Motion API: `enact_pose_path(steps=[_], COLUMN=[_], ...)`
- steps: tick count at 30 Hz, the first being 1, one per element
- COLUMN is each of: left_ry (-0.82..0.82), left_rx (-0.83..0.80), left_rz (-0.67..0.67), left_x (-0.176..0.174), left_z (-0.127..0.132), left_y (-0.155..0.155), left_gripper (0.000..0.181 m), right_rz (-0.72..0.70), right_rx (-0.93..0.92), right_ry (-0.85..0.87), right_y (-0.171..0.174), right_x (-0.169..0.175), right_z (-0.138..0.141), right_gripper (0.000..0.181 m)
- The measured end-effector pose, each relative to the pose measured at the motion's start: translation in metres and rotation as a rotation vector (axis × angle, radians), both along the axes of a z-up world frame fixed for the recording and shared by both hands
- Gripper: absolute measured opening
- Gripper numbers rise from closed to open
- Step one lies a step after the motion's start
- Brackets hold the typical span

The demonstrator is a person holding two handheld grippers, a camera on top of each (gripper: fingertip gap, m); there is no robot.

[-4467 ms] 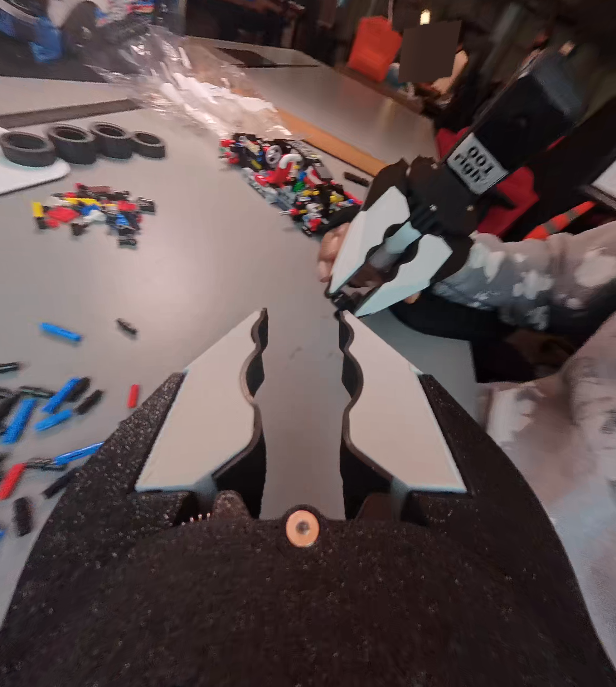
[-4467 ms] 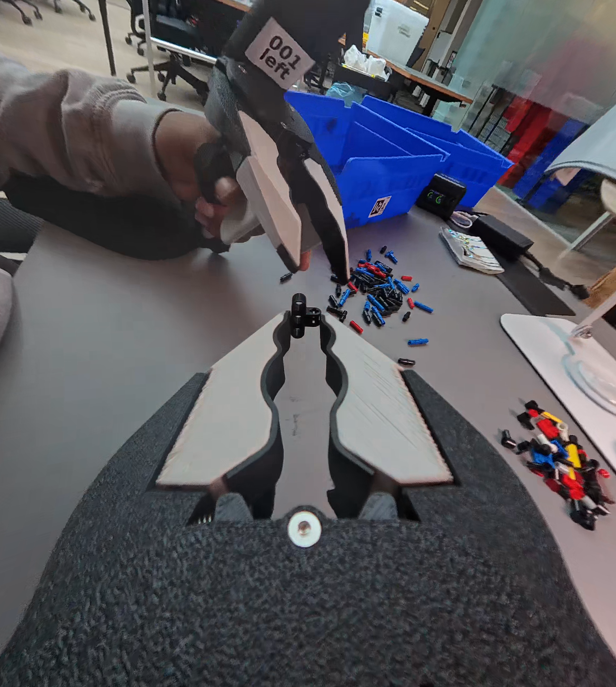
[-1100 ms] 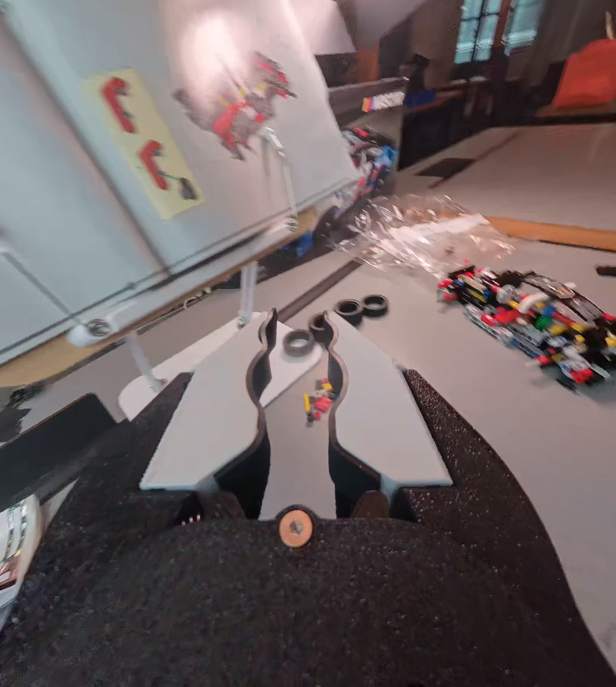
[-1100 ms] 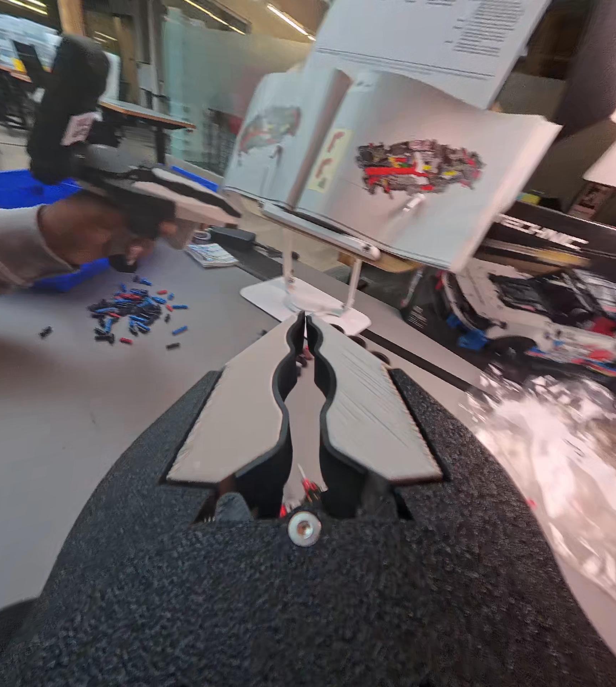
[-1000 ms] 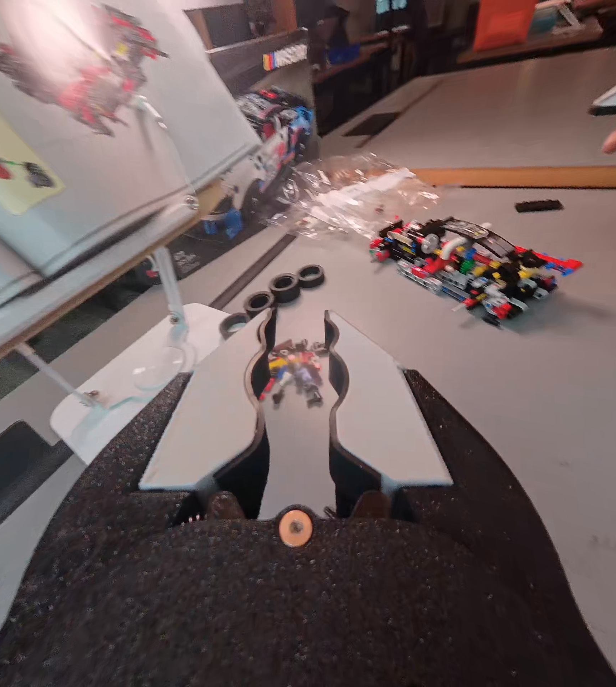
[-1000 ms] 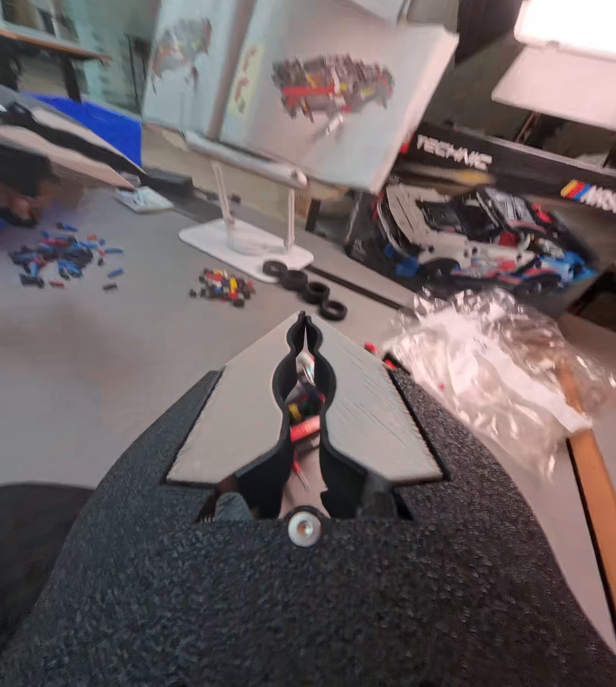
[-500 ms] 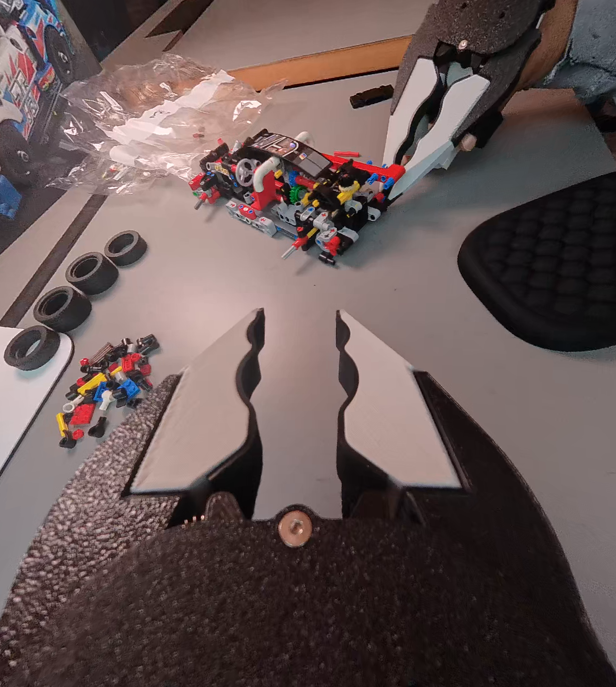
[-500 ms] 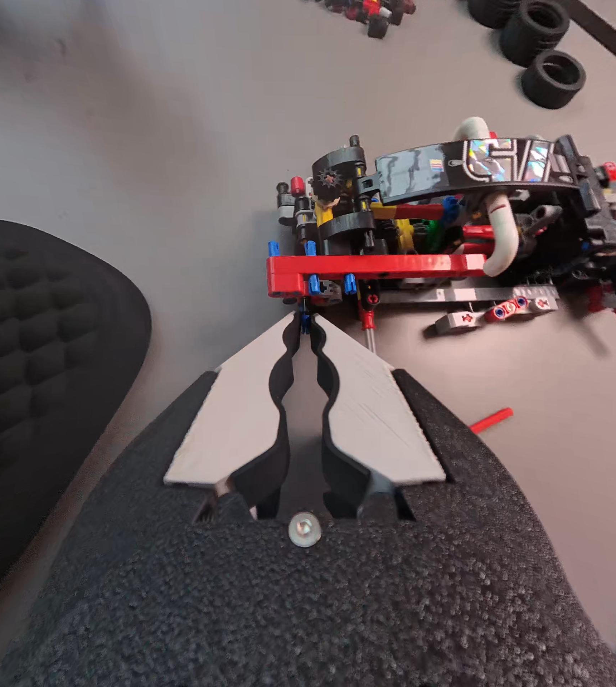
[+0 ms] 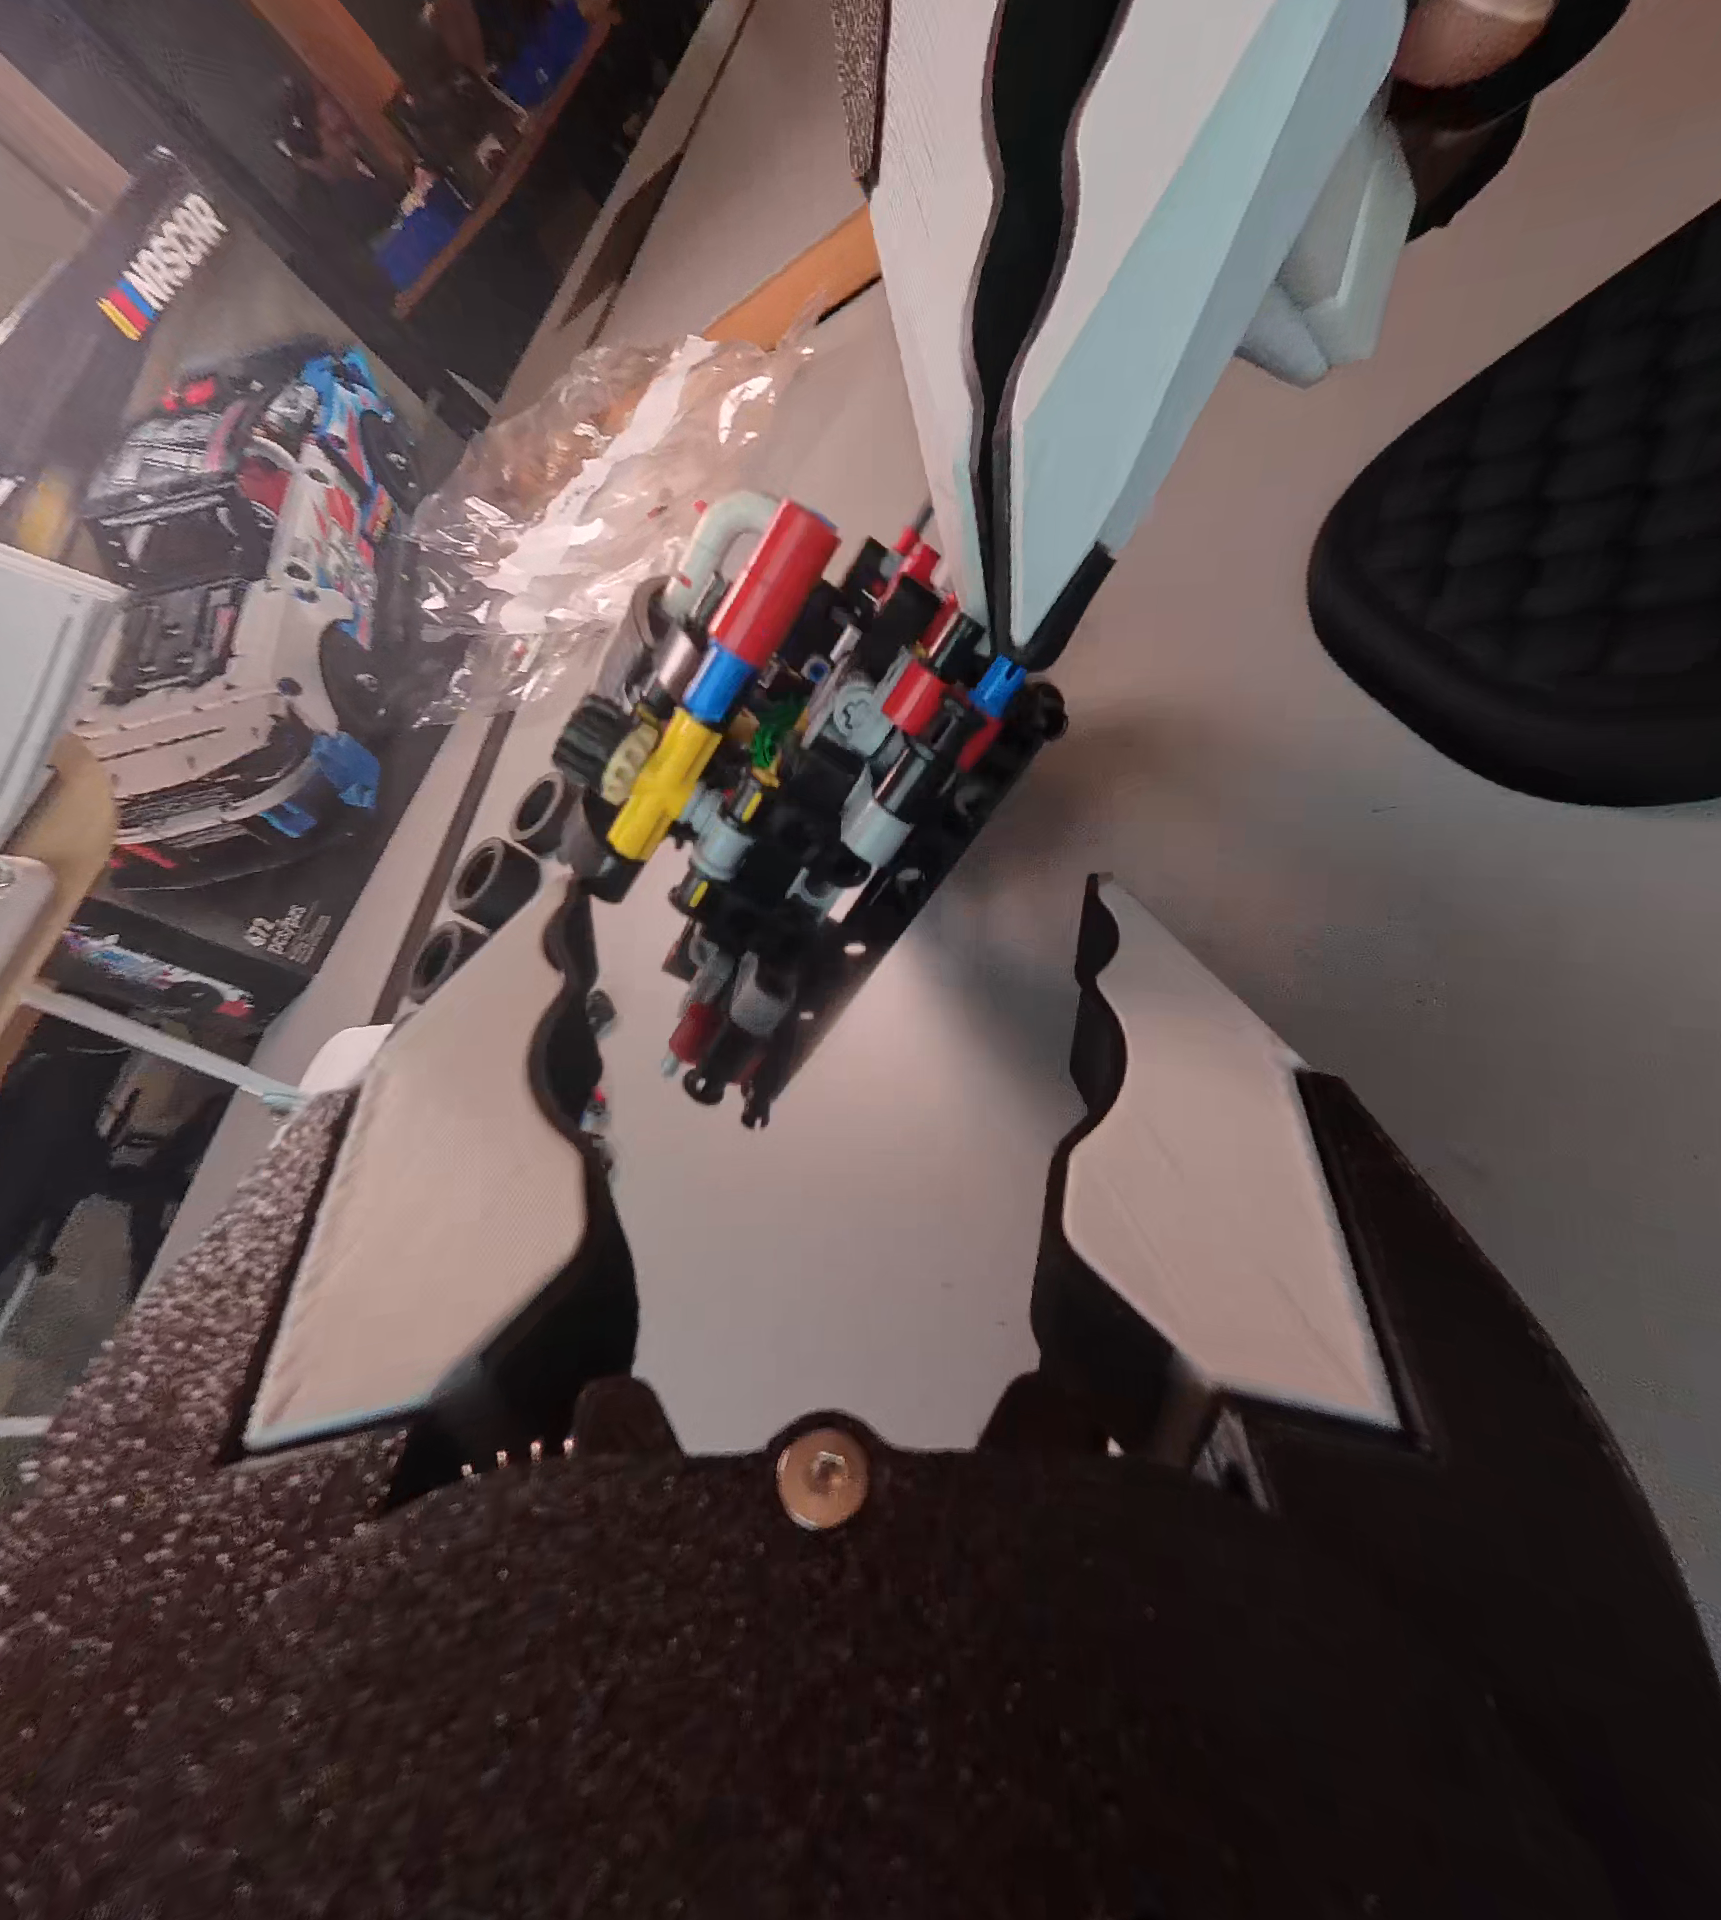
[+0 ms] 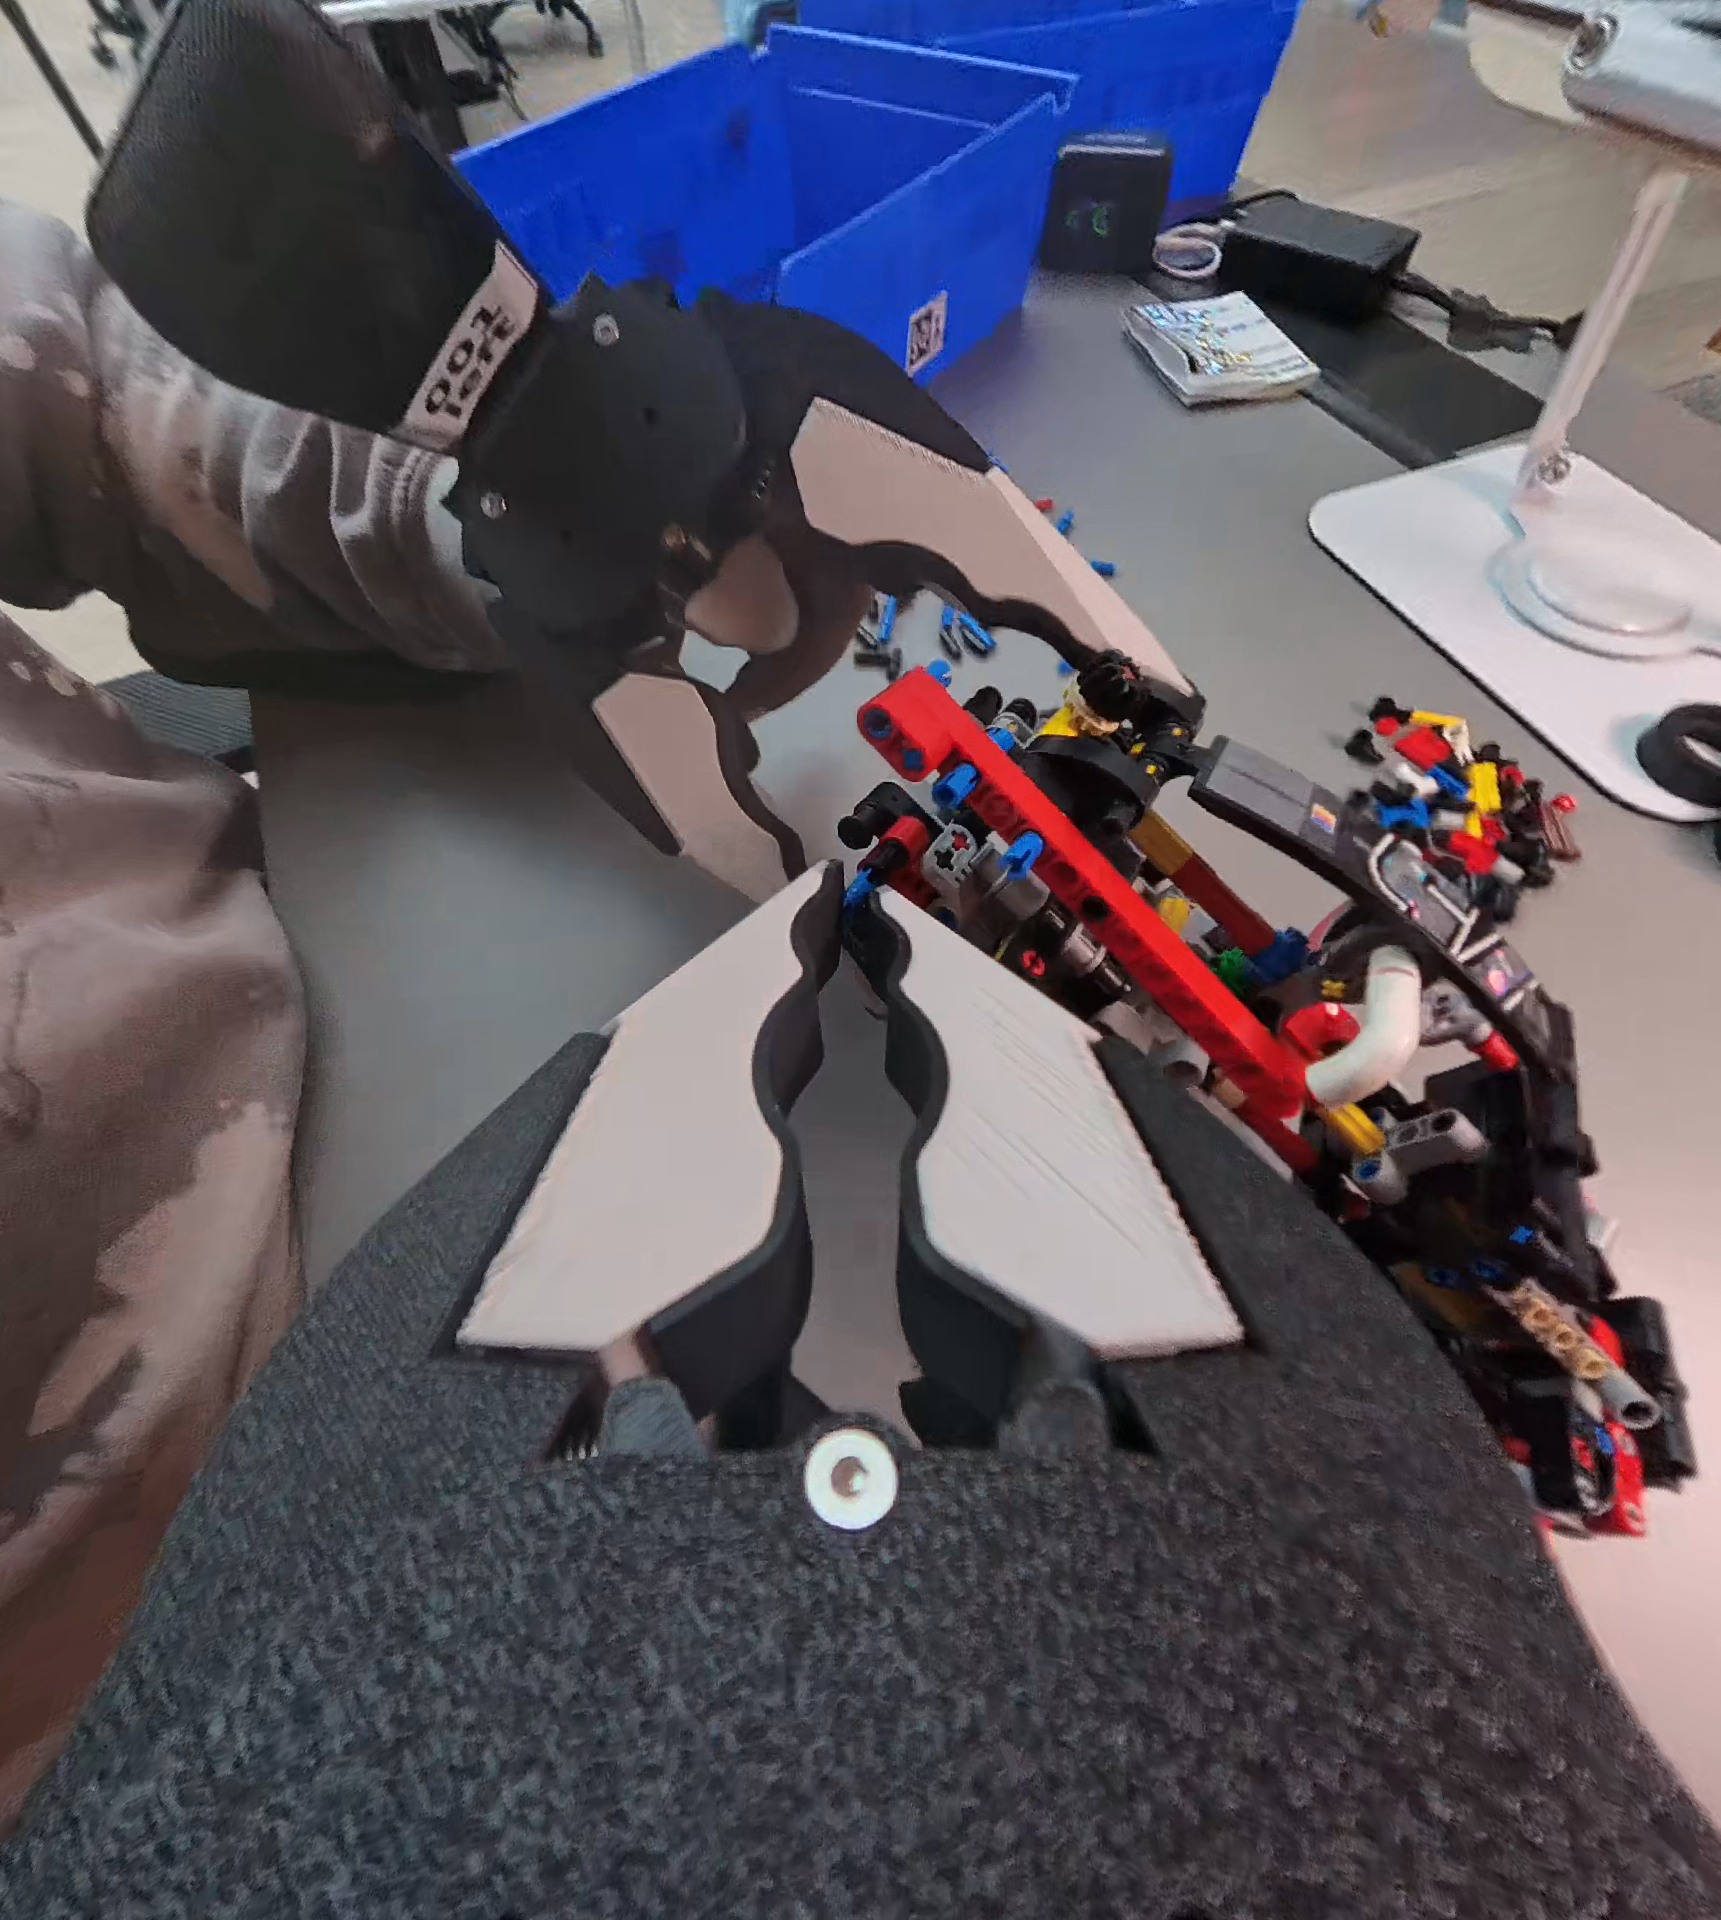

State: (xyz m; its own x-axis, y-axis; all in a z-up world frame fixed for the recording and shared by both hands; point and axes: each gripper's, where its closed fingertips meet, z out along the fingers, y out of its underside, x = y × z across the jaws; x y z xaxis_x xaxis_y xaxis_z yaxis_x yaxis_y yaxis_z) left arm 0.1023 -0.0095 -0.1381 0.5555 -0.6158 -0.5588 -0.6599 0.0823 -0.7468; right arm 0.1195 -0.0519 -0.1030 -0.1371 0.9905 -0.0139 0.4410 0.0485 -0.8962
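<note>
A partly built brick car model [image 9: 783, 748] lies on the grey table [image 9: 1251, 935]; it also shows in the right wrist view [image 10: 1199, 987]. My left gripper [image 9: 832, 904] is open wide, with its fingers either side of the model's near end. In the right wrist view the left gripper [image 10: 981, 779] straddles the end with the red beam [image 10: 1074, 883]. My right gripper [image 10: 851, 894] is shut on a small blue pin [image 10: 858, 883] and holds it against the model's side below the red beam. In the left wrist view the right gripper [image 9: 1012, 644] comes down from above with the blue pin [image 9: 1001, 681].
A black mesh cushion [image 9: 1614, 571] lies to the right of the model. Black tyres [image 9: 492, 883], a clear plastic bag [image 9: 607, 457] and a box with a car picture [image 9: 243, 582] lie beyond it. Loose small parts [image 10: 1458, 800], a white stand base [image 10: 1562, 582] and blue bins [image 10: 835, 187] are nearby. About 6 cm separates my left fingertips from my right.
My left gripper has moved in to the model and opened wider around its end. My right gripper has stayed shut on the blue pin at the model's side.
</note>
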Motion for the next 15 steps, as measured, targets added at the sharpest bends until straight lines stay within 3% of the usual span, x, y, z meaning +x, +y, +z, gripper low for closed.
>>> enact_pose_path(steps=[6,9,15], left_ry=[0.026,0.046,-0.147], left_rx=[0.11,0.066,-0.096], left_rz=[0.074,0.102,0.144], left_x=[-0.031,-0.042,-0.058], left_z=[0.018,0.007,0.005], left_y=[-0.029,-0.044,-0.05], left_gripper=[0.08,0.077,0.077], right_rz=[0.229,0.233,0.199], right_rx=[0.007,0.154,0.386], right_ry=[0.082,0.032,0.023], right_y=[-0.057,-0.056,-0.053], right_x=[-0.034,-0.047,-0.058], right_z=[0.043,0.037,0.017], right_gripper=[0.0,0.0,0.011])
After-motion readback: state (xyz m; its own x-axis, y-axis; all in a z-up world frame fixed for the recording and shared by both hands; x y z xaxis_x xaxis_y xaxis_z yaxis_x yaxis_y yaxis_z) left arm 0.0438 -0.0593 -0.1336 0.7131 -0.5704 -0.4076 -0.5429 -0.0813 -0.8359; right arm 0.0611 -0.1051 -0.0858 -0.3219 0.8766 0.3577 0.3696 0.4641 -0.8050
